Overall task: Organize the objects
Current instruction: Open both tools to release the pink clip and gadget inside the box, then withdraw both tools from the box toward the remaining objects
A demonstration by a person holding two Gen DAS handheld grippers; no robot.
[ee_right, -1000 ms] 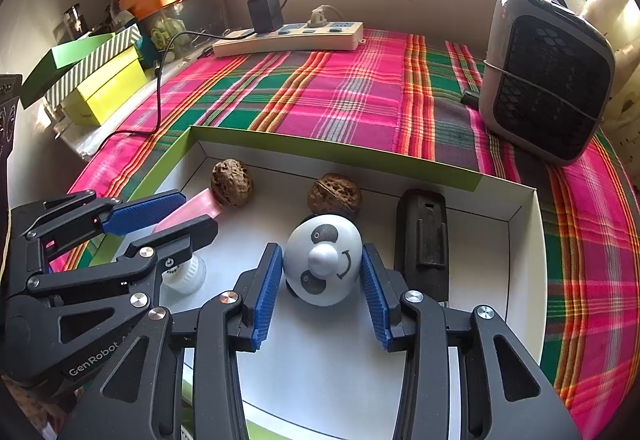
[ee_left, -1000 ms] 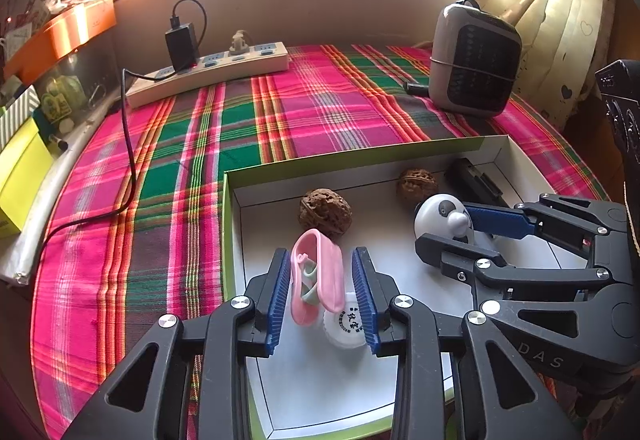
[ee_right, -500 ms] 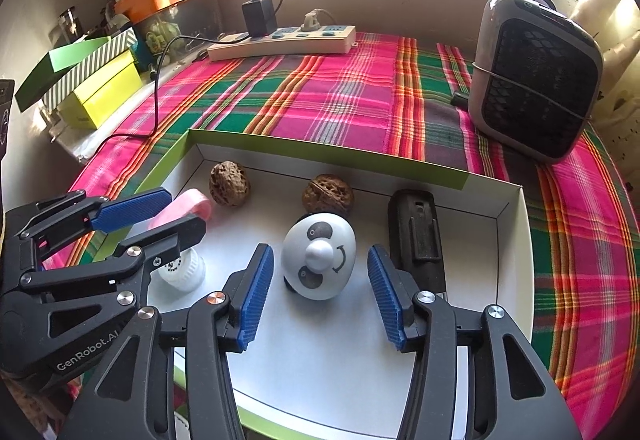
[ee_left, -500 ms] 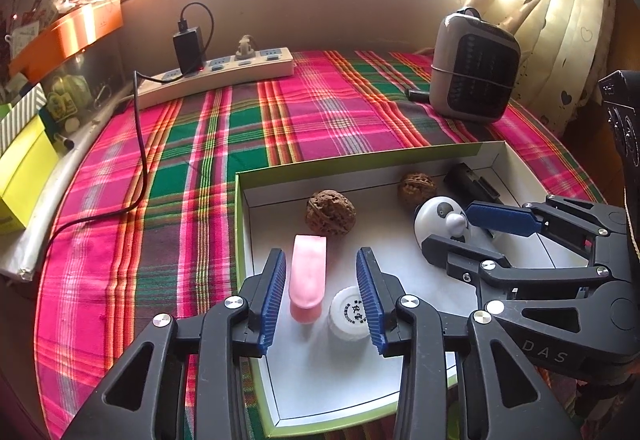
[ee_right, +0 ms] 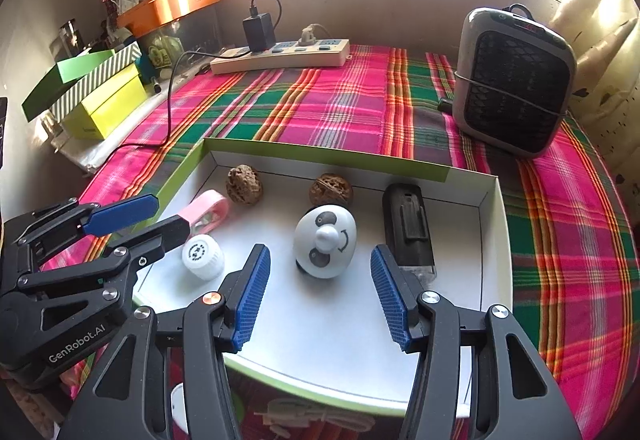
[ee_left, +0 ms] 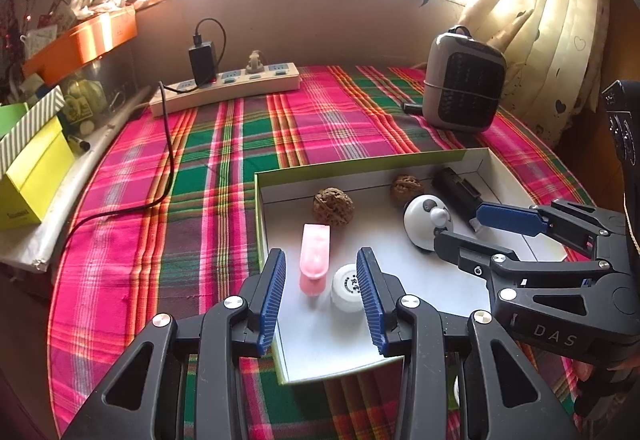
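Right gripper [ee_right: 320, 294] jaws opening, empty, panda toy [ee_right: 325, 242] free ahead in white tray [ee_right: 494, 240], left gripper [ee_left: 321, 296] parted, empty, over pink clip [ee_left: 315, 255] and white cap [ee_left: 347, 288] near tray's left wall, bare floor nearest, right view alone shows bagged cable [ee_right: 316, 418] under tray's front edge.

White tray [ee_right: 496, 240] holds two walnuts [ee_right: 244, 185], pink clip [ee_left: 315, 254], white cap [ee_right: 203, 256], panda toy [ee_right: 326, 242], black block [ee_right: 408, 230] — all lying loose.

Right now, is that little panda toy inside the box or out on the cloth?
Inside. The panda toy sits on the box's white floor, beside two walnuts and a black case.
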